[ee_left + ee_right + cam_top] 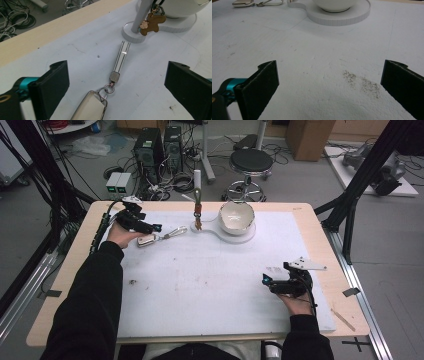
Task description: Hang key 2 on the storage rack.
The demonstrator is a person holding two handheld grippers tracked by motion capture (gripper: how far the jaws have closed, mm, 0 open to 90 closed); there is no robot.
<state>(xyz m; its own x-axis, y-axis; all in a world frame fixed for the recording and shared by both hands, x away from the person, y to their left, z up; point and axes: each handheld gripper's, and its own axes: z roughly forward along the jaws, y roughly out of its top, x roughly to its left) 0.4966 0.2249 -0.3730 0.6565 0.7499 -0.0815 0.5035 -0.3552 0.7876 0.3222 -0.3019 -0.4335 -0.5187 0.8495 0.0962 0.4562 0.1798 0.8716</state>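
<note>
A white mat (210,285) is spread over the wooden surface (325,245). On the mat are laid a keyring (162,236) and a white stand (235,236), near its far edge.

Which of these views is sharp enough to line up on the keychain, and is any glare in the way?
Left gripper view: the keychain is crisp, with one small glint on its metal strip; the left tongs stand open around it. High view: even overhead light, the keychain small and soft. Right gripper view: focus falls off toward the far bowl stand; no glare.
</note>
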